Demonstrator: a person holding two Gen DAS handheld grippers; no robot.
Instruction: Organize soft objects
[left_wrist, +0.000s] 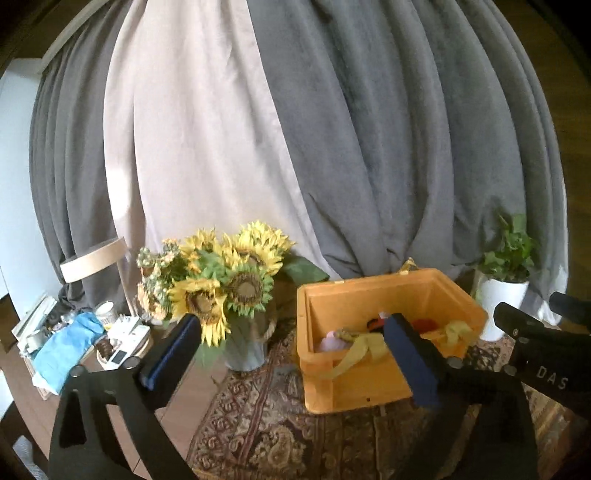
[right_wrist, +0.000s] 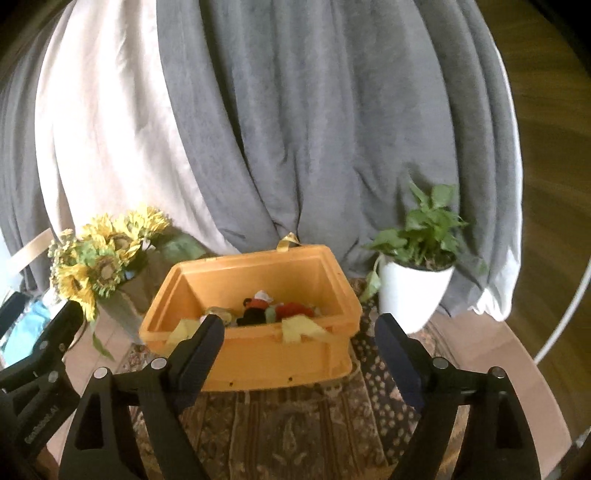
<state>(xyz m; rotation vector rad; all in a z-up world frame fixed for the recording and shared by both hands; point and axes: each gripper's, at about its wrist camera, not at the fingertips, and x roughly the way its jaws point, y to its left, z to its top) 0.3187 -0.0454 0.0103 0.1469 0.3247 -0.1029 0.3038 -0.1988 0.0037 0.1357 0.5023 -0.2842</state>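
Note:
An orange bin (left_wrist: 369, 384) (right_wrist: 266, 362) stands on a patterned cloth with yellow straps (right_wrist: 303, 328) draped over its front rim. Inside lie soft toys: a pink one (left_wrist: 332, 341), a black and red one (right_wrist: 255, 310) and a red one (right_wrist: 293, 308). My left gripper (left_wrist: 293, 325) stands open and empty, held back from the bin and to its left. My right gripper (right_wrist: 301, 325) is open and empty too, in front of the bin's near wall. Each gripper shows at the edge of the other's view.
A vase of sunflowers (left_wrist: 229, 273) (right_wrist: 99, 266) stands left of the bin, a white potted plant (left_wrist: 504, 295) (right_wrist: 417, 291) to its right. Grey and pale curtains (left_wrist: 332, 129) hang behind. Clutter with a blue cloth (left_wrist: 64, 350) sits far left on the wooden table (left_wrist: 199, 387).

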